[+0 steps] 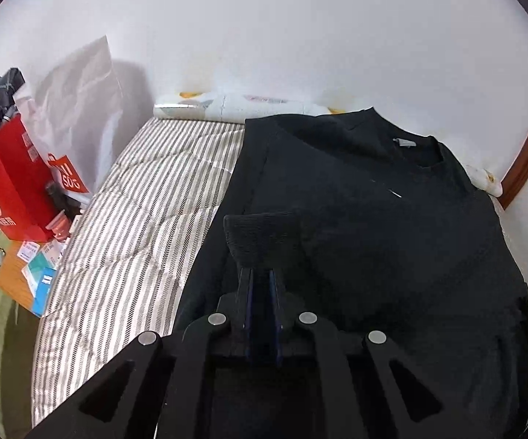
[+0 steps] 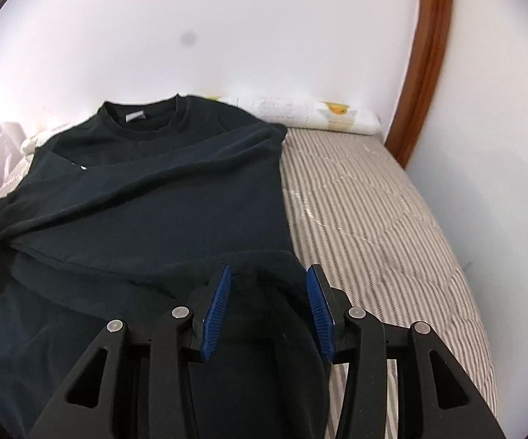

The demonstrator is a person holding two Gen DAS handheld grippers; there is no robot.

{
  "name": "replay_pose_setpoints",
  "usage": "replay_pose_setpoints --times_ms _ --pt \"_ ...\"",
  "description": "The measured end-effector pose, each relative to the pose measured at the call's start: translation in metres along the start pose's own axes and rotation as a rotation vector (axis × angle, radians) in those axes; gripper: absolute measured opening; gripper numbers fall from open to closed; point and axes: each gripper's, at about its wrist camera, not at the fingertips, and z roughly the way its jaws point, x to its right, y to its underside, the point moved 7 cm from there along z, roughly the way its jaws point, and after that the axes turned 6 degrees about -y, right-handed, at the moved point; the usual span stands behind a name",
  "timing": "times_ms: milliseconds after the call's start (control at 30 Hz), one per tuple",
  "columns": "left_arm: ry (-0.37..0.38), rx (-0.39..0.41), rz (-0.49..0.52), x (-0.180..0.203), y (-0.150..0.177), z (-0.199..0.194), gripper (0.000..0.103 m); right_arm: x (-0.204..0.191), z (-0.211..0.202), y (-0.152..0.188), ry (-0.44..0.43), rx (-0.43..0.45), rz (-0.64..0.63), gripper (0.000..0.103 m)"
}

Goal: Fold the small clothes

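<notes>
A dark navy sweater (image 1: 373,237) lies flat on the striped bed cover (image 1: 135,219), collar toward the wall. My left gripper (image 1: 262,274) is shut on a ribbed cuff (image 1: 264,234) that stands up out of its jaws, over the sweater's left side. In the right wrist view the sweater (image 2: 154,201) has one sleeve (image 2: 135,179) lying diagonally across the chest. My right gripper (image 2: 269,278) hovers over the sweater's lower right part. Its blue pads (image 2: 218,311) stand apart, with a hump of dark cloth beneath and between them that they do not press.
Left of the bed stand a red paper bag (image 1: 11,183), a white plastic bag (image 1: 81,98) and small boxes (image 1: 37,278) on an orange surface. A rolled white pillow (image 2: 318,113) lies against the wall. A brown wooden frame (image 2: 428,55) rises at the right.
</notes>
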Motion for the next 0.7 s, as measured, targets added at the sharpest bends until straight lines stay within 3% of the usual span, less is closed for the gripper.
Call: replay_pose_setpoints --times_ms 100,267,400,567,700 --pt "0.005 0.004 0.018 0.003 0.007 -0.012 0.009 0.001 -0.018 0.007 -0.018 0.003 0.007 0.059" --pt "0.013 0.010 0.036 0.002 0.026 -0.039 0.009 0.011 -0.046 0.020 0.033 0.039 0.018 0.070" --pt "0.017 -0.018 0.044 -0.005 0.048 -0.055 0.009 0.021 -0.063 0.039 0.008 0.018 0.067 0.071" --pt "0.008 -0.046 0.027 -0.020 0.087 -0.067 0.036 0.029 -0.075 0.073 0.032 -0.025 0.062 0.071" --pt "0.024 -0.092 0.007 -0.030 0.123 -0.073 0.036 0.032 -0.078 0.106 0.011 -0.069 0.075 0.071"
